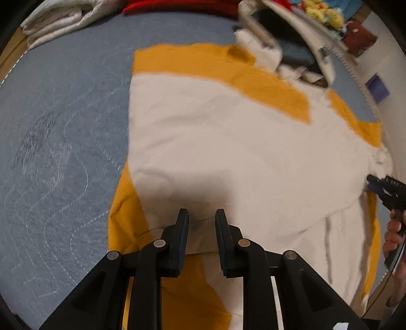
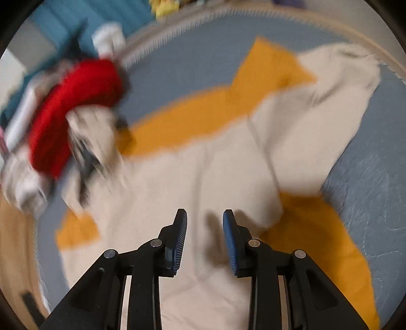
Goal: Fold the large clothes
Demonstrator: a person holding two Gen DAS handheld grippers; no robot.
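Note:
A large cream and mustard-yellow garment (image 1: 228, 142) lies spread on a grey-blue quilted surface (image 1: 63, 127). It also shows in the right wrist view (image 2: 208, 172), with a cream sleeve (image 2: 330, 101) reaching to the far right. My left gripper (image 1: 201, 218) is open and empty, hovering over the garment's near edge. My right gripper (image 2: 205, 220) is open and empty above the cream middle. It appears at the right edge of the left wrist view (image 1: 380, 185), held by a hand. The right wrist view is blurred.
A pile of clothes with a red item (image 2: 73, 114) lies at the garment's left in the right wrist view. Folded cream towels (image 1: 55, 22) sit at the far left. A basket-like container of clothes (image 1: 286, 43) stands beyond the garment. The surface edge (image 2: 228, 12) curves behind.

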